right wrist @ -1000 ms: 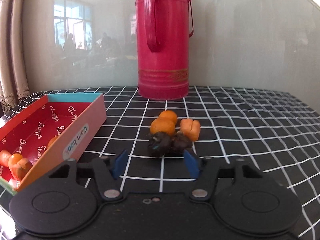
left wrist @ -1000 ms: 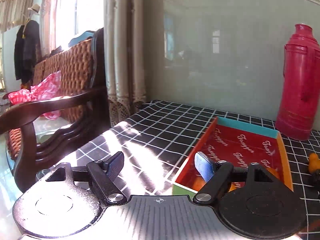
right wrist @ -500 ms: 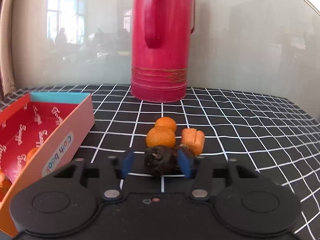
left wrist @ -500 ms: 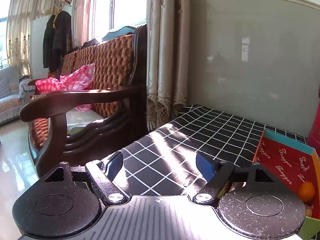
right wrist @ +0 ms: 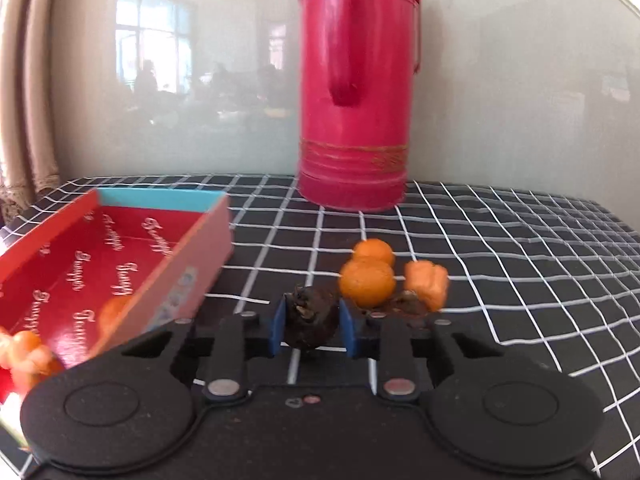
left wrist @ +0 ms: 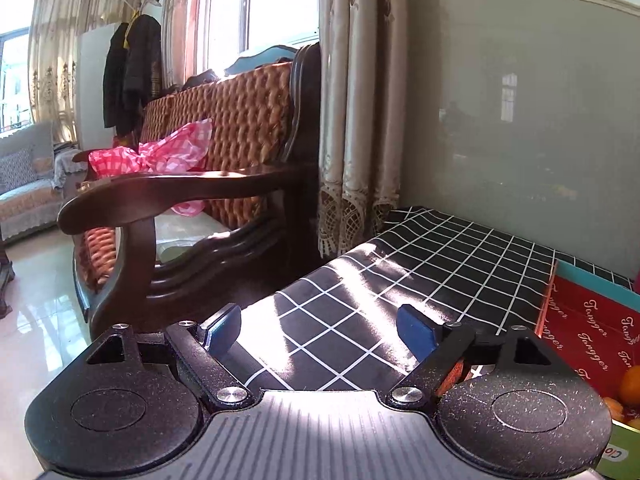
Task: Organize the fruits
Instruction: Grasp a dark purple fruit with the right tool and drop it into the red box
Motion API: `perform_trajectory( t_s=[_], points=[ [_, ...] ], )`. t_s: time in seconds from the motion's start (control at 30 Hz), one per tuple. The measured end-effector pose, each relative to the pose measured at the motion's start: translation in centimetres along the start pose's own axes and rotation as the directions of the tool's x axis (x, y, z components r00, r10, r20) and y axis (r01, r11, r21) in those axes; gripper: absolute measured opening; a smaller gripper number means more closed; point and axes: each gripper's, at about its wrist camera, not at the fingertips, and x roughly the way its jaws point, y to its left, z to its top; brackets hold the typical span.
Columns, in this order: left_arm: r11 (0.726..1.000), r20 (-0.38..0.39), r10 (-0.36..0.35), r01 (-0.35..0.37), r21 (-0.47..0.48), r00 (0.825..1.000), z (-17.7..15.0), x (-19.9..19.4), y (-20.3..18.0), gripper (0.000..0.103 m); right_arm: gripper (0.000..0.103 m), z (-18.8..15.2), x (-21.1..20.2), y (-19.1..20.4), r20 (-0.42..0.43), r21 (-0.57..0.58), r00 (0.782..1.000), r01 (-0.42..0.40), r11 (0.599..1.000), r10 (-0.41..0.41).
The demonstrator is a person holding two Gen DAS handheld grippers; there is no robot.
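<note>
My right gripper (right wrist: 311, 326) is shut on a dark round fruit (right wrist: 310, 322), lifted slightly off the checked tablecloth. Behind it lie two orange tangerines (right wrist: 367, 282), a peeled orange piece (right wrist: 426, 289) and another dark fruit (right wrist: 408, 306). The red box (right wrist: 120, 248) stands at the left with orange fruits (right wrist: 28, 354) in its near end. My left gripper (left wrist: 318, 330) is open and empty over the table's left edge; the box (left wrist: 592, 328) shows at its right with an orange (left wrist: 631, 384) inside.
A tall red thermos (right wrist: 356, 92) stands behind the fruits by the wall. A wooden armchair (left wrist: 192, 216) with a pink cloth stands left of the table, beside a curtain (left wrist: 356, 112).
My right gripper moved forward, closed on the dark fruit and lifted it toward the left. My left gripper swung left, away from the box, staying open.
</note>
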Motion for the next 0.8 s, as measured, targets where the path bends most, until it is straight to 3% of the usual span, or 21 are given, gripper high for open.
perform_trajectory(
  t_s=[0.17, 0.3, 0.47, 0.57, 0.63, 0.7, 0.77, 0.8],
  points=[
    [1.0, -0.001, 0.01, -0.01, -0.001, 1.0, -0.1, 0.1, 0.5, 0.085, 0.021, 0.7, -2.5, 1.4, 0.114, -0.003, 0.991, -0.067, 0.998, 0.067],
    [1.0, 0.002, 0.025, -0.025, 0.001, 1.0, -0.2, 0.2, 1.0, 0.086, 0.021, 1.2, -4.5, 2.5, 0.181, -0.001, 0.96, -0.215, 0.977, 0.212],
    [0.999, -0.006, 0.033, -0.033, 0.001, 0.999, -0.2, 0.4, 1.6, 0.087, 0.021, 0.6, -4.6, 5.3, 0.127, -0.053, 0.926, -0.351, 0.935, 0.355],
    [0.999, 0.0, 0.04, -0.04, 0.009, 0.999, -0.2, 0.4, 1.8, 0.087, 0.023, 0.1, -4.0, 6.7, 0.073, -0.076, 0.917, -0.386, 0.919, 0.391],
    [0.999, 0.002, 0.044, -0.044, 0.008, 0.999, -0.1, 0.4, 2.0, 0.087, 0.034, -0.1, -3.9, 7.3, 0.067, -0.091, 0.918, -0.385, 0.919, 0.391],
    [0.999, -0.004, 0.046, -0.046, 0.0, 0.999, -0.1, 0.6, 2.1, 0.088, 0.059, -0.2, -4.3, 7.6, 0.085, -0.101, 0.916, -0.383, 0.918, 0.391],
    [0.999, -0.009, 0.046, -0.046, -0.005, 0.999, -0.1, 0.6, 2.2, 0.088, 0.07, -0.2, -4.8, 7.4, 0.12, -0.095, 0.918, -0.368, 0.925, 0.378],
    [0.999, -0.011, 0.046, -0.046, -0.004, 0.999, -0.1, 0.6, 2.1, 0.088, 0.071, -0.1, -5.1, 7.3, 0.136, -0.094, 0.919, -0.359, 0.928, 0.37]
  ],
)
